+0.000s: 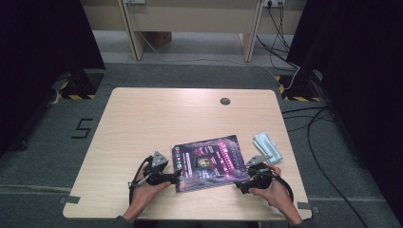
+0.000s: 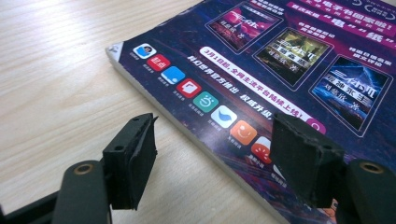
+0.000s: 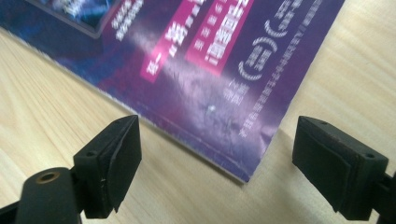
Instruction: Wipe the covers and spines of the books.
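Magazine (image 1: 209,163) with a purple and pink cover lies flat on the wooden table (image 1: 157,118), in the near half and a little to the right of the middle. In the left gripper view its cover (image 2: 261,79) shows a row of coloured app icons along the edge and several small pictures with white text, and the stack of pages is seen at the side.

At its left edge is the left gripper (image 1: 177,176), held by the person's left hand (image 1: 145,190). Its jaws are apart and press on nothing: one pad (image 2: 135,158) is over the bare table, the other over the cover, so the magazine's edge lies between them. At the near right corner of the magazine (image 3: 219,93) is the right gripper (image 1: 240,183), held by the right hand (image 1: 275,192). Its jaws are also wide apart and hold nothing; the corner lies between the two pads, not touching them.

Just beside the magazine on the right, near the table edge, lies a pale blue folded cloth (image 1: 267,146). Farther away on the table there is a small round grey cap (image 1: 225,101).
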`<move>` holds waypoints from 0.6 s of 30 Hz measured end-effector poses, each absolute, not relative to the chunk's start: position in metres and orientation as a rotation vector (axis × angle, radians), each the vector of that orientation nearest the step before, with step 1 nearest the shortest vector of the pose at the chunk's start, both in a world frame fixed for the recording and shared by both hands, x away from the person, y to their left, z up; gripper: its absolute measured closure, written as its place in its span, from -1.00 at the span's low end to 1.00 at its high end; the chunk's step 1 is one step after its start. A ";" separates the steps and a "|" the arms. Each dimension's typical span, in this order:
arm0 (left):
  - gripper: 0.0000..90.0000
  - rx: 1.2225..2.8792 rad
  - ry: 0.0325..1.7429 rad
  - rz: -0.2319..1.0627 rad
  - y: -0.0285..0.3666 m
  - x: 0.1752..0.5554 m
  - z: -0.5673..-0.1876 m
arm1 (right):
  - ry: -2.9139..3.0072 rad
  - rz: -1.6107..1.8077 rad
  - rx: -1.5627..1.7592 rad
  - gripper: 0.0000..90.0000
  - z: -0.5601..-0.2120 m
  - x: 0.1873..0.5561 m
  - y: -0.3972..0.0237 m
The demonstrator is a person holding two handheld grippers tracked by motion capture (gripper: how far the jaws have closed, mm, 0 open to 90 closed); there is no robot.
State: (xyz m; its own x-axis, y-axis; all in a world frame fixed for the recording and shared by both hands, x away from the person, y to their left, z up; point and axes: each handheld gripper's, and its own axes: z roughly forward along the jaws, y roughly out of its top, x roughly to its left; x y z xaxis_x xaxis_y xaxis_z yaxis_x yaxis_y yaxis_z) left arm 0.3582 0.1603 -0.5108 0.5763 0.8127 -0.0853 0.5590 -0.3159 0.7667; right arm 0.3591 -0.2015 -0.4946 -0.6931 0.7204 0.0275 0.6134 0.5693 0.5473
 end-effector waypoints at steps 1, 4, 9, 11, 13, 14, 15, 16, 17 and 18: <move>-0.31 2.034 1.087 0.407 0.159 0.358 -0.512 | 2.601 0.774 1.102 -0.62 -0.496 0.359 -0.201; -0.28 2.034 1.079 0.405 0.158 0.356 -0.513 | 2.579 0.753 1.099 -0.63 -0.498 0.360 -0.200; -0.18 2.038 1.057 0.363 0.156 0.349 -0.513 | 2.561 0.759 1.132 -0.68 -0.499 0.365 -0.204; -0.18 2.054 1.048 0.363 0.154 0.345 -0.513 | 2.548 0.758 1.127 -0.66 -0.499 0.367 -0.206; -0.18 2.055 1.044 0.356 0.153 0.341 -0.513 | 2.538 0.766 1.145 -0.67 -0.499 0.370 -0.207; -0.17 2.053 1.047 0.347 0.152 0.339 -0.513 | 2.531 0.765 1.154 -0.67 -0.499 0.372 -0.208; -0.16 2.059 1.037 0.348 0.151 0.336 -0.513 | 2.517 0.761 1.168 -0.67 -0.499 0.374 -0.209; -0.14 2.062 1.030 0.355 0.149 0.334 -0.512 | 2.504 0.757 1.174 -0.67 -0.499 0.377 -0.208; -0.13 2.066 1.025 0.365 0.148 0.331 -0.512 | 2.496 0.753 1.174 -0.66 -0.499 0.381 -0.208; -0.15 2.066 1.027 0.372 0.147 0.329 -0.512 | 2.492 0.748 1.173 -0.66 -0.499 0.385 -0.207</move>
